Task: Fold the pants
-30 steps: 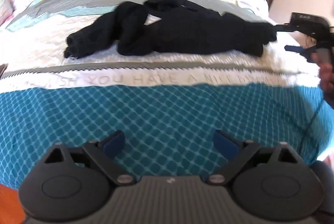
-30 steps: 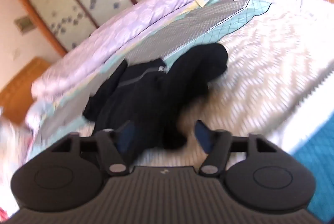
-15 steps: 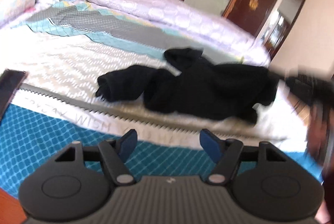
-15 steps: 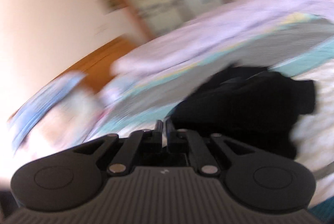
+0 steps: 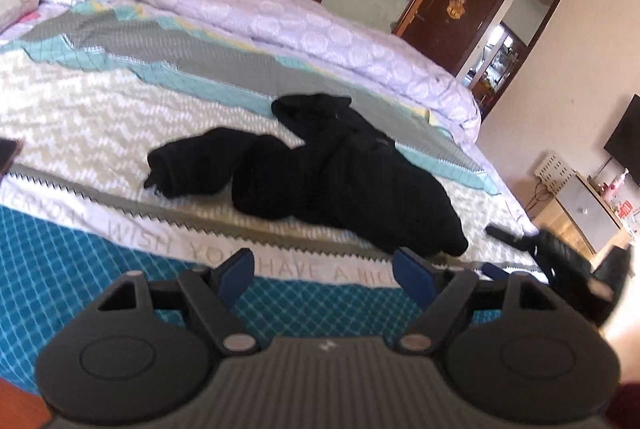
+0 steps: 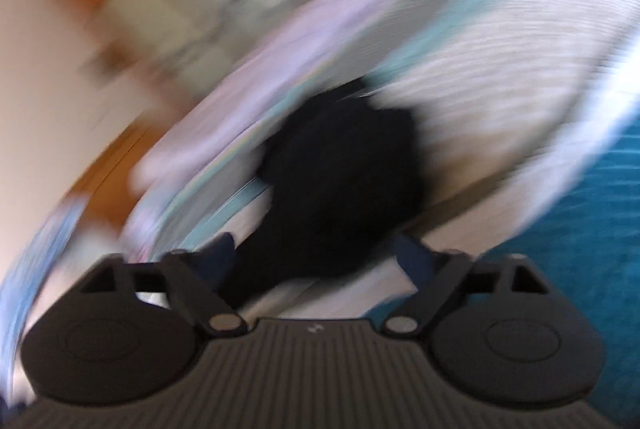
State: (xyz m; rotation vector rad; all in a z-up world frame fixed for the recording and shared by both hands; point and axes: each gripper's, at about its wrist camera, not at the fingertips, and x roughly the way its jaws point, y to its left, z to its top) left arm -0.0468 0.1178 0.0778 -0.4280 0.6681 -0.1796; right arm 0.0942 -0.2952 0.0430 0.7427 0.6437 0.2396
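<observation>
Bed point(image 5: 120, 101) carries crumpled black pants point(image 5: 320, 169); left gripper point(image 5: 326, 275) and right gripper point(image 6: 316, 261), jaws opening, grasp nothing.

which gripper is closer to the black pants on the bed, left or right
Right. The right gripper is opening just short of the pants' near end, nothing between its jaws. The left gripper, also opening, hangs back over the blue bedspread.

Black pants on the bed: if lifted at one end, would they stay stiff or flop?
The crumpled black fabric pants would probably flop and trail, since they lie in soft bunched folds. They look thick, so likely not slippery on the quilted bedspread.
</observation>
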